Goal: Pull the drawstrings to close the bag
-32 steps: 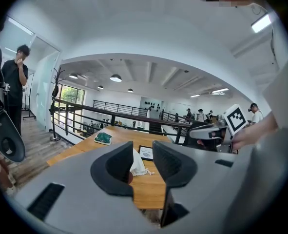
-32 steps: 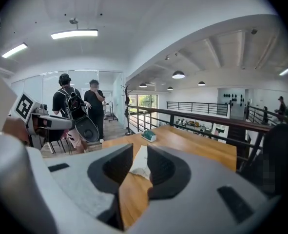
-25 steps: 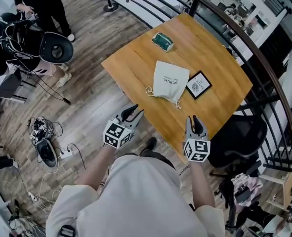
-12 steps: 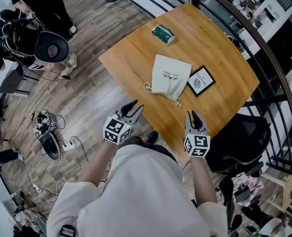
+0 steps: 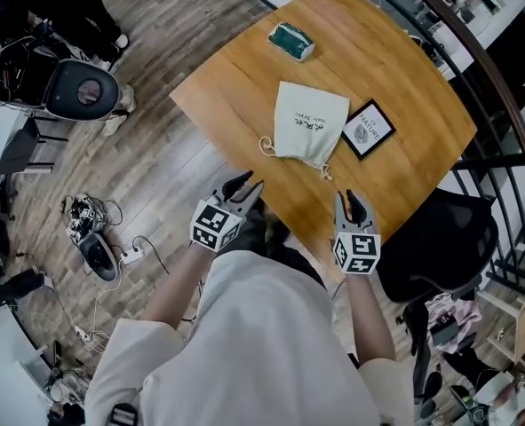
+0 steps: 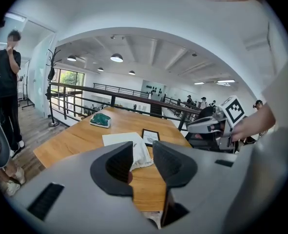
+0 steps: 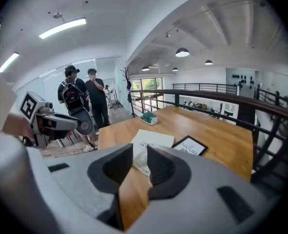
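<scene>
My left gripper (image 5: 247,185) and my right gripper (image 5: 349,199) both hang short of the near edge of the table (image 5: 404,87). Each has its jaws parted a little, with nothing between them. The bag (image 5: 308,131) lies flat on the wood ahead of both and well beyond my tips, its gathered mouth turned toward me. The cord loop (image 5: 266,145) spills from the mouth ahead of my left jaws. The cord tail (image 5: 326,172) trails out ahead of my right jaws and is the nearer of the two. I judge the bag to be thin cloth: light, limp, and likely to slide on the smooth wood if I tug from one side only. The cords are slim and lie flush on the surface, so I would pinch low, on the loop's outer bend and on the tail's end. Then I would draw both outward together. A framed card (image 5: 369,131) sits just beside the bag, beyond my right jaws.
</scene>
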Demonstrator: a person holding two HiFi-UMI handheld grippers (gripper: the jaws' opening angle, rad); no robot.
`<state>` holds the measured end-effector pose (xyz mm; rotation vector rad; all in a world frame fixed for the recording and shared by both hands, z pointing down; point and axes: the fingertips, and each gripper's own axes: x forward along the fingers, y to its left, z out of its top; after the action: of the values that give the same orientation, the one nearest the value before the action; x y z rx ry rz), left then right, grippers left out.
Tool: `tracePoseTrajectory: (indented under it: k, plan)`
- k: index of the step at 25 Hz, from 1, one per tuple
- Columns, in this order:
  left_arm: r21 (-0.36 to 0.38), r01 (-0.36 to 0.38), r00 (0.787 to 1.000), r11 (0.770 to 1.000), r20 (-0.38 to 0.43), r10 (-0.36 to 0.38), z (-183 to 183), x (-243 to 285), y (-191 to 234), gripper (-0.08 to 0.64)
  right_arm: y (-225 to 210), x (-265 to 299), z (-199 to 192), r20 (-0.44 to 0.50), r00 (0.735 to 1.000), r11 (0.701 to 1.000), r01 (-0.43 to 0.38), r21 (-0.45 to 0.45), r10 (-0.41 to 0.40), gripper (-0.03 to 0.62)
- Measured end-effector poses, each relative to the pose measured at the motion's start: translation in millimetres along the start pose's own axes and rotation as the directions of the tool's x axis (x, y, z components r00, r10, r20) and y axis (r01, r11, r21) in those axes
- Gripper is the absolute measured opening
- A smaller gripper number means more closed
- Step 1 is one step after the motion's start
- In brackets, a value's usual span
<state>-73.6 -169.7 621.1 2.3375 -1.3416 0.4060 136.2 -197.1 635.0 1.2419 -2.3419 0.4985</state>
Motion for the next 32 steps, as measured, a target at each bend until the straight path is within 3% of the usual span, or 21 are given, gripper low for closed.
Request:
tracePoseTrajectory:
  k: [9, 18, 23, 32]
  plan:
    - [0.017, 0.086, 0.993, 0.996, -0.085, -0.084, -18.4, 39.1, 27.5, 0.121, -4.5, 27.8, -10.4, -0.073, 0.996, 0.998, 0.048, 0.032, -0.045, 0.077]
    - [0.051, 0.174, 0.965, 0.983, -0.209, -0.160, -64.4, 96.5, 44.8, 0.123, -12.3, 76.6, -54.2, -0.200, 0.979, 0.998, 0.047, 0.049, -0.036, 0.077]
    - [0.088, 0.204, 0.934, 0.975, -0.315, -0.167, -93.5, 126.0, 59.0, 0.127, -13.9, 100.9, -79.1, -0.271, 0.962, 0.998, 0.040, 0.046, -0.026, 0.077]
    - [0.142, 0.285, 0.854, 0.948, -0.487, -0.184, -154.1, 164.2, 74.5, 0.133, -21.4, 135.9, -121.5, -0.361, 0.932, 0.995, 0.070, 0.067, -0.041, 0.077]
